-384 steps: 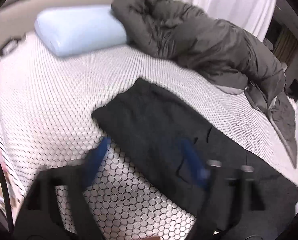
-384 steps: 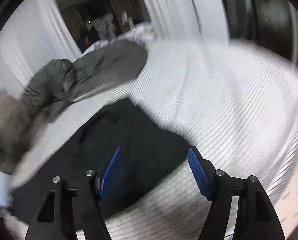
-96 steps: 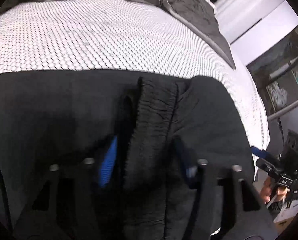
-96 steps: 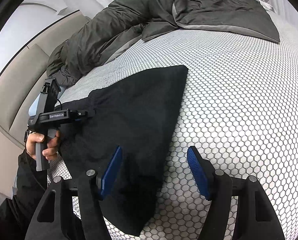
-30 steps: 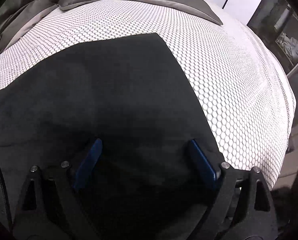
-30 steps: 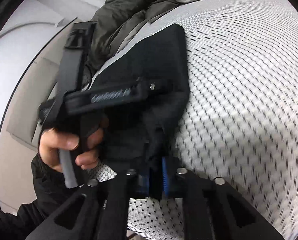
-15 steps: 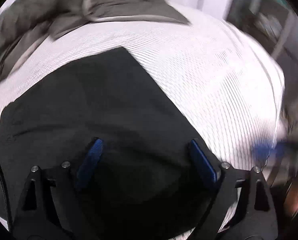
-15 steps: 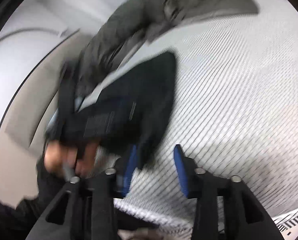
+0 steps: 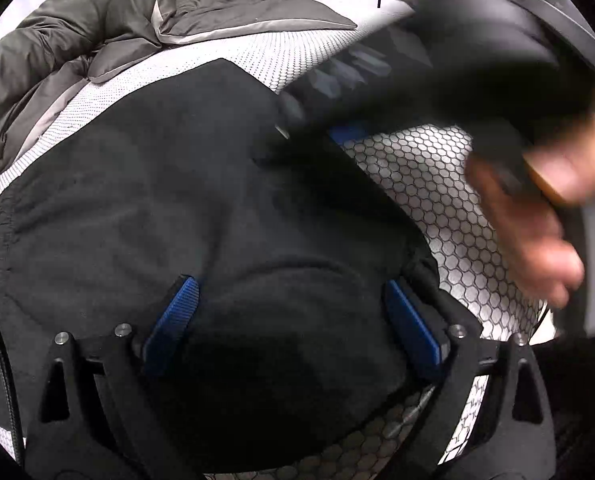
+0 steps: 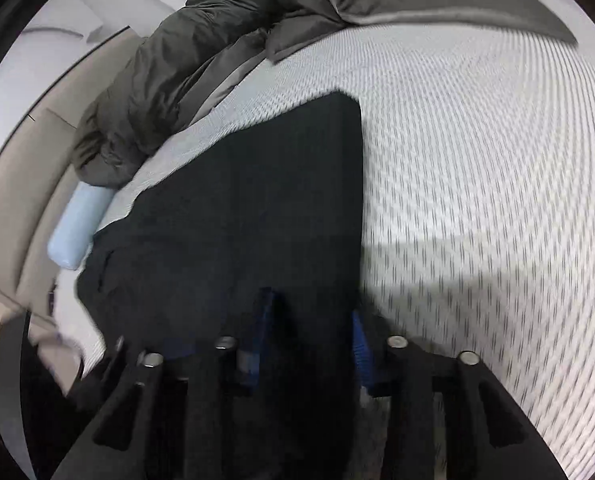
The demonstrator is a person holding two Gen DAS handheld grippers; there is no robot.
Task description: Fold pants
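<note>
the black pants [image 9: 145, 200] lie partly folded on the honeycomb-patterned mattress [image 10: 477, 160], near the grey duvet [image 10: 185, 64]. they look soft, light and floppy, so a pinch at an edge or corner would hold best. the left gripper [image 9: 293, 312] hovers released over them; the right gripper [image 10: 309, 332] is closing, cloth between its jaws, grip unclear.

Black pants [image 9: 145, 184] spread on a honeycomb-patterned bed [image 9: 429, 168], left claw [image 9: 289, 312] wide apart over the dark cloth, blurred right claw [image 9: 349, 132] with a hand [image 9: 537, 216] at right, grey duvet [image 9: 97, 24] bunched behind
</note>
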